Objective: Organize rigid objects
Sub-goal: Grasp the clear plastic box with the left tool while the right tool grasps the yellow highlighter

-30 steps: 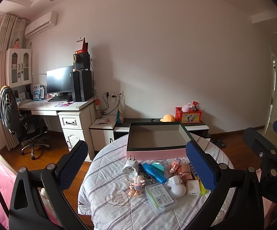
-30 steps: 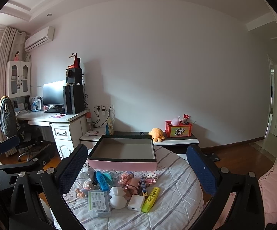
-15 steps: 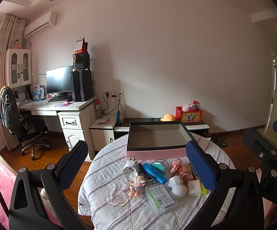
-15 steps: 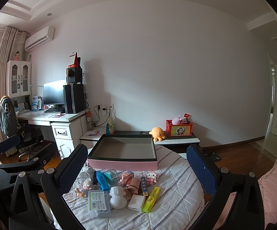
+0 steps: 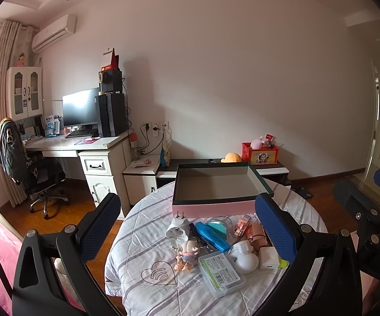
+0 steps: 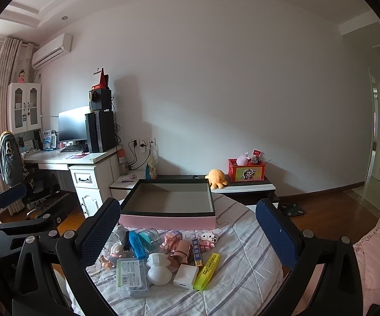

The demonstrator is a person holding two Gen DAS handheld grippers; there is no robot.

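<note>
The box [image 6: 167, 201] sits empty at the far side of the round table [image 6: 242, 276], ahead of both claws, so by the look of it nothing has been sorted yet. All the small things lie in a pile just in front of the box: a clear case [image 6: 132, 276], white figure [image 6: 159, 268], charger [image 6: 186, 276], yellow marker [image 6: 207, 267], blue marker [image 5: 212, 236], plug [image 5: 178, 227] and doll [image 5: 187, 254]. The left claw [image 5: 190, 231] and right claw [image 6: 187, 233] both hang above the near edge of the pile, spread wide, gripping nothing. Every item seems left to move.
</note>
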